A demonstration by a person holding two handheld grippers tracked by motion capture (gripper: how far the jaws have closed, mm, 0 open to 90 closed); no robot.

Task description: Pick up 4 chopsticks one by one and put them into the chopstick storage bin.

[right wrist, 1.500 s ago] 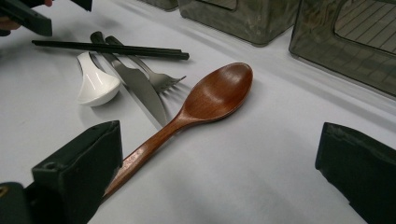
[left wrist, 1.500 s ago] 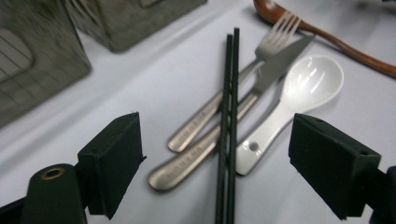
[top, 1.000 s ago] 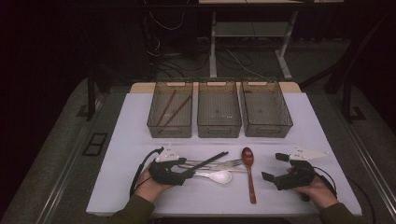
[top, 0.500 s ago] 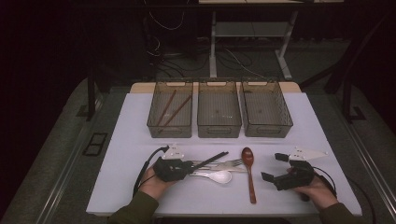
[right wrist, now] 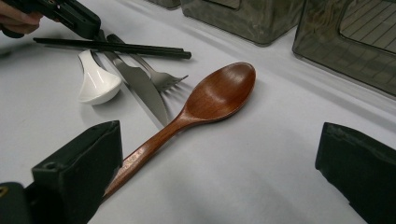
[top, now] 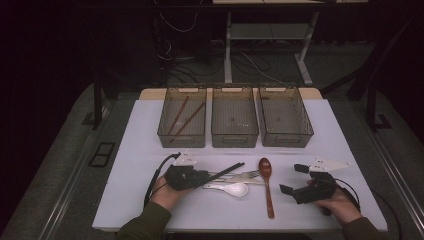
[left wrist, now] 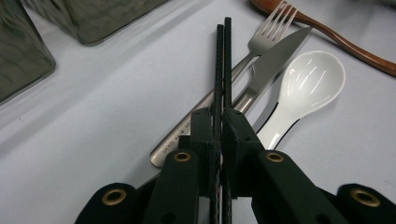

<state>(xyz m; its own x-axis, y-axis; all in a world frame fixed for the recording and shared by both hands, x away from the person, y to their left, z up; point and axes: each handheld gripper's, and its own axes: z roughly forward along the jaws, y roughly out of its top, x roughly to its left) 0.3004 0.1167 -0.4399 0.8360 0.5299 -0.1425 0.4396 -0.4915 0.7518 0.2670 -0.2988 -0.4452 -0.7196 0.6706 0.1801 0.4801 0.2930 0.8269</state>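
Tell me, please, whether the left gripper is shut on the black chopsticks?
Shut on them: the left gripper has just been closing, and its pads press the black chopsticks from both sides.

At mid-frame in the high view lie black chopsticks (top: pixel 222 174), a white spoon (top: pixel 231 188), a silver fork (top: pixel 245 175) and knife (left wrist: pixel 271 60), and a reddish-brown wooden spoon (top: pixel 266 182), all on a pale bluish-white table (top: pixel 325 130). Above them stand three smoky, see-through grey-brown bins (top: pixel 234 116); the left one holds brown sticks (top: pixel 184 117). Both grippers (top: pixel 187 176) (top: pixel 306 187) are black with pale grey top plates.
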